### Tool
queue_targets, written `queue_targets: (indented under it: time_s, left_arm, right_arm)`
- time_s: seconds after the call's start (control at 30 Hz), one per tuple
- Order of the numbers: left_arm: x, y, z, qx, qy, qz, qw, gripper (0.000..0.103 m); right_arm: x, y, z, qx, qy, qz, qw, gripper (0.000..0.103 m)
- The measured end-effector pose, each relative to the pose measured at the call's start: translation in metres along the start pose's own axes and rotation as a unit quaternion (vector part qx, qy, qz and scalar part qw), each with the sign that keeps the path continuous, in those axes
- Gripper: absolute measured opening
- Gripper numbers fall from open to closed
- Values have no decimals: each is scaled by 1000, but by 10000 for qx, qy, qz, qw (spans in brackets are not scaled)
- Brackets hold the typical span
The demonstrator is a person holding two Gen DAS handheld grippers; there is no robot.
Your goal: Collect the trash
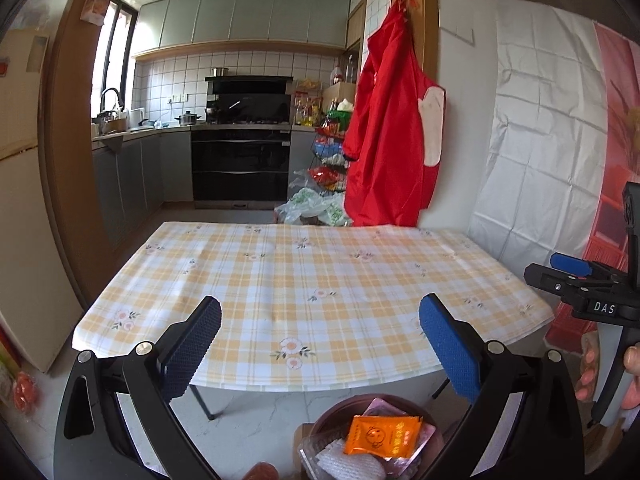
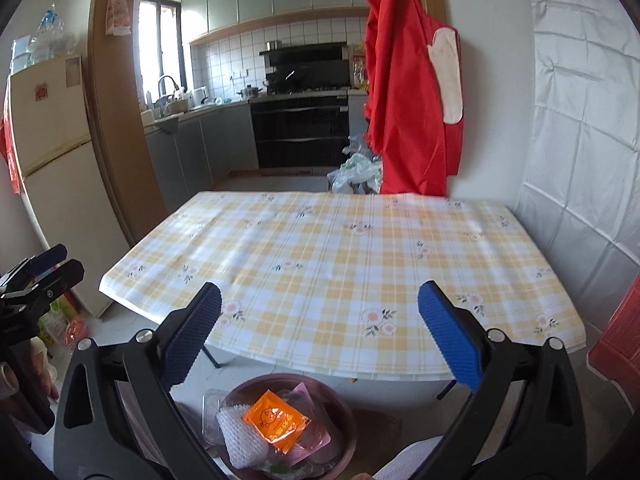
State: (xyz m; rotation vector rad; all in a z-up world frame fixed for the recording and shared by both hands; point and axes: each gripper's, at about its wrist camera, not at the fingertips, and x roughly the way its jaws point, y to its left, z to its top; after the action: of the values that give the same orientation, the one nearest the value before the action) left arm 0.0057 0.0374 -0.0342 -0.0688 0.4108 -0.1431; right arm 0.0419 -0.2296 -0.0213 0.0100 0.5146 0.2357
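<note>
Table [image 2: 340,264] is filling both views, its checked cloth [image 1: 312,280] showing no litter that either camera is picking up. Bin [image 2: 344,420] is sitting on the floor just in front of the near table edge, and it is holding the task's things: an orange packet [image 2: 278,420] lying on top, white foam netting [image 2: 240,436] beside it, and clear and pink wrappers underneath.

Left gripper [image 1: 320,344] is hanging with its jaws spread wide and nothing between the pads. Right gripper [image 2: 320,344] is standing as wide as it goes, also gripping nothing; the orange packet is lying well below it, apart from the pads.

Judging from this, most of the collecting looks done, and the risks are concerning the bin. Trash is piling near the rim, so the packet, lying loose on springy foam, could be sliding off if anything more is dropped on it or the bin is nudged. Both grippers are hovering close together over the bin, so a careless swing could be knocking one against the other or against the table edge. Bags on the kitchen floor [image 1: 312,208] are lying beyond the table; whether they count as trash I cannot tell.
</note>
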Motion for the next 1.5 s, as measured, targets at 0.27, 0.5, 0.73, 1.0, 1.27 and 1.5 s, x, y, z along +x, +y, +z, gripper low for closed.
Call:
queue_targets:
  time_s: [0.27,0.5,0.73,1.0,1.27,1.5]
  left_arm:
    - [-16,-10,18,318,-231,290,9988,97]
    - [-22,-7,28,270,-331,399,9983,97]
    - [-28,-6,33,359,-420,489,9973,97]
    - [-29,-10,33,455,-417,529,9967,97]
    - [-28,-13,32,515,-370,573,9963,97]
    - [-28,-19,32,608,-350,570,9959,97]
  right_arm:
    - [-26,-2,18,-15,-222,-134,9997,97]
    - [-36,-5,24,-58,-309,-161,9994,97]
    - [-36,-4,24,-72,-261,-237,9994,97]
    - [-33,-2,23,-101,-184,-275,9994,97]
    - [-34,-1,22,-179,-186,-328,9991,97]
    - [-32,-1,22,-195,-132,-347,9991,97]
